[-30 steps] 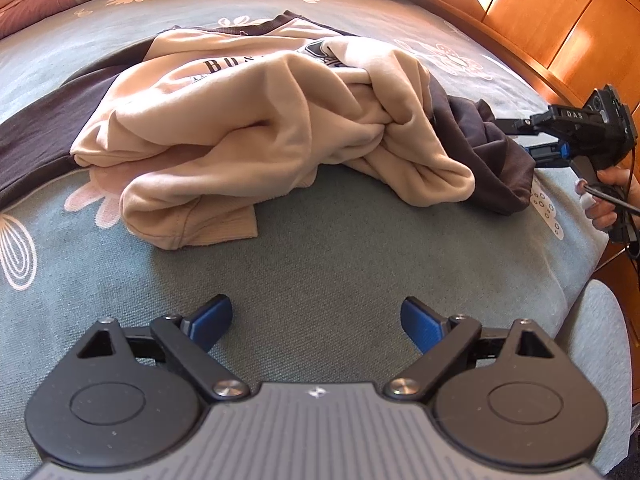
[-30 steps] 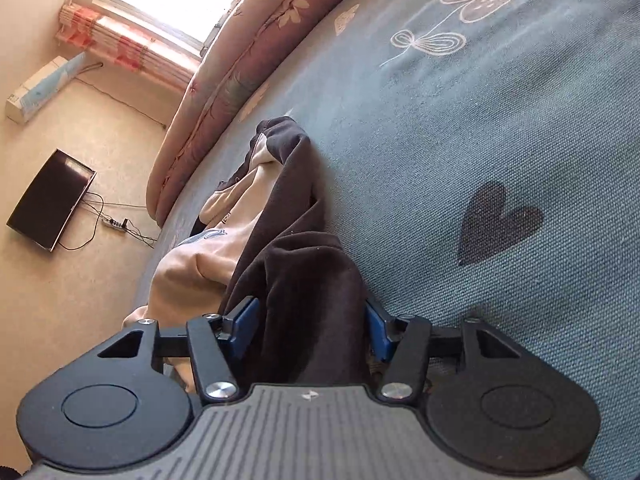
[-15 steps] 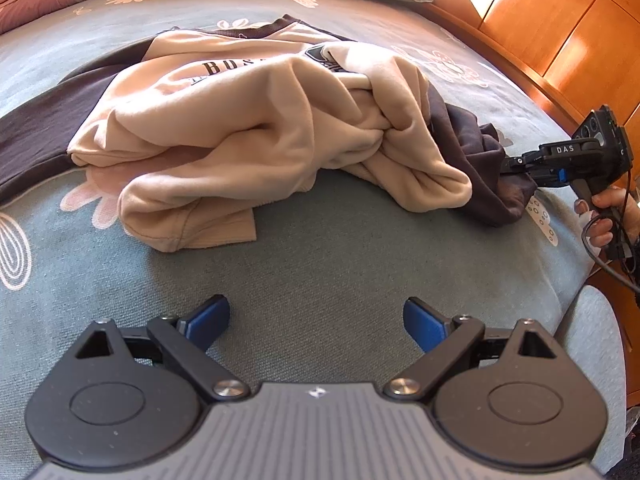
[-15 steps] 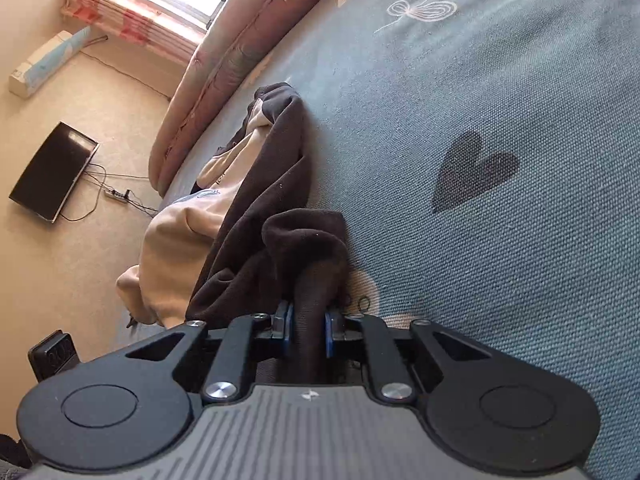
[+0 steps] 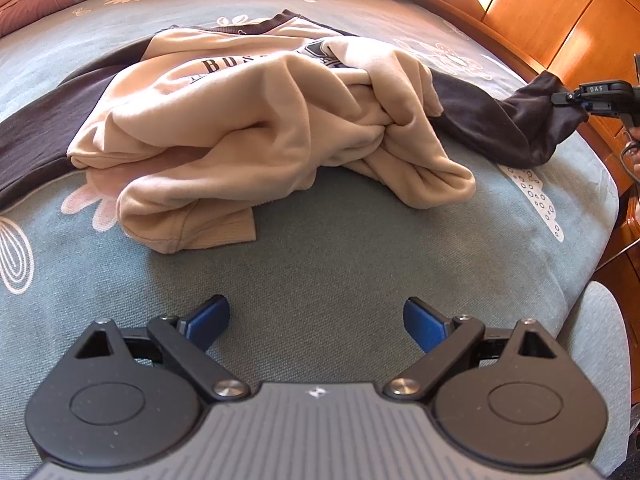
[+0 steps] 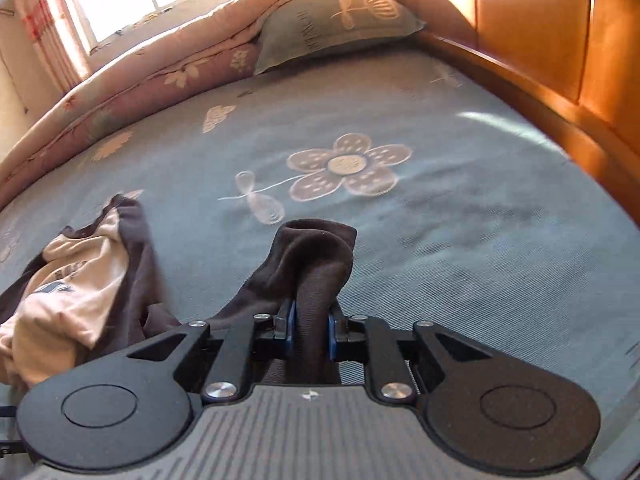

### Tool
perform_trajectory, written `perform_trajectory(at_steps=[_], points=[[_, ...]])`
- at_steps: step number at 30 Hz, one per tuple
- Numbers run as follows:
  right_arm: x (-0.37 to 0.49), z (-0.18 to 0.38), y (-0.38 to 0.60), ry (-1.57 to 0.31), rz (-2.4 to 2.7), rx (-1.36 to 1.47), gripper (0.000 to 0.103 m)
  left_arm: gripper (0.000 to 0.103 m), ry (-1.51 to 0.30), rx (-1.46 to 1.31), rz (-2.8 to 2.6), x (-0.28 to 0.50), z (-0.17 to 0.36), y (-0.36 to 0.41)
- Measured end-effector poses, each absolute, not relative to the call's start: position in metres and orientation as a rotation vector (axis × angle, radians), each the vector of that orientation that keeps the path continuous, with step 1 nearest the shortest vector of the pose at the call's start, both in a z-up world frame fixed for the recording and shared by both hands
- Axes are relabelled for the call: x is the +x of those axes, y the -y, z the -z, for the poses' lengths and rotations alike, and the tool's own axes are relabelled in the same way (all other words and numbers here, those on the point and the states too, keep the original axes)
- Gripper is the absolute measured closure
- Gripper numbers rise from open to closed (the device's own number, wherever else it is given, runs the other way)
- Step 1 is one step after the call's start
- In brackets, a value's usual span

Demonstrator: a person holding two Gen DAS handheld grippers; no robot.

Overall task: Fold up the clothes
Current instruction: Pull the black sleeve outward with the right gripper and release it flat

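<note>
A crumpled beige sweatshirt (image 5: 256,128) with dark brown sleeves lies bunched on the blue-grey bed (image 5: 340,264). Its right dark sleeve (image 5: 516,124) stretches out to the far right and lifts off the bed, where my right gripper (image 5: 570,98) is shut on its cuff. In the right wrist view the dark cuff (image 6: 316,256) stands up between the pads of the right gripper (image 6: 311,320), with the beige body (image 6: 68,300) at lower left. My left gripper (image 5: 316,320) hovers open over bare bed, short of the sweatshirt's hem.
A pink floral quilt (image 6: 132,80) and a grey-green pillow (image 6: 336,20) lie at the head of the bed. An orange wooden bed frame (image 6: 560,92) runs along the right side. A person's hand (image 5: 634,148) holds the right gripper at the bed's edge.
The right gripper closed on the dark sleeve cuff, then rose and swung up, pulling the sleeve out to the right and off the bed. The left gripper stayed put.
</note>
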State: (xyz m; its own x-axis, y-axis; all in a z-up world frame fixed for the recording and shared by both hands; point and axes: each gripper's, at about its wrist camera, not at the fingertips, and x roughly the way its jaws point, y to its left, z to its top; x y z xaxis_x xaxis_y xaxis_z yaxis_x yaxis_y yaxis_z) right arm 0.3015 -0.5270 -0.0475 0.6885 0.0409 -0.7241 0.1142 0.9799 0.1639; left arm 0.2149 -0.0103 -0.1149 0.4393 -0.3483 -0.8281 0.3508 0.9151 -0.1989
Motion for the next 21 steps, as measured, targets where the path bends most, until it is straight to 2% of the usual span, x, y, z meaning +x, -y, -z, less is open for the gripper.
perform_trajectory(at_steps=[11, 15, 17, 19, 21], points=[[0.333, 0.010, 0.575, -0.722, 0.343, 0.012, 0.084, 0.009, -1.034, 0.000, 0.424, 0.217, 0.116, 0.011], [0.338, 0.022, 0.585, -0.749, 0.384, 0.032, 0.083, 0.009, -1.034, 0.003, 0.419, 0.218, 0.116, 0.011], [0.338, 0.034, 0.587, -0.762, 0.433, 0.023, 0.080, 0.009, -1.036, 0.007, 0.418, 0.218, 0.117, 0.012], [0.331, 0.041, 0.594, -0.762, 0.472, 0.060, 0.061, 0.009, -1.037, 0.010, 0.419, 0.218, 0.117, 0.012], [0.320, 0.046, 0.605, -0.756, 0.445, 0.175, 0.059, 0.009, -1.037, 0.013, 0.419, 0.218, 0.117, 0.013]])
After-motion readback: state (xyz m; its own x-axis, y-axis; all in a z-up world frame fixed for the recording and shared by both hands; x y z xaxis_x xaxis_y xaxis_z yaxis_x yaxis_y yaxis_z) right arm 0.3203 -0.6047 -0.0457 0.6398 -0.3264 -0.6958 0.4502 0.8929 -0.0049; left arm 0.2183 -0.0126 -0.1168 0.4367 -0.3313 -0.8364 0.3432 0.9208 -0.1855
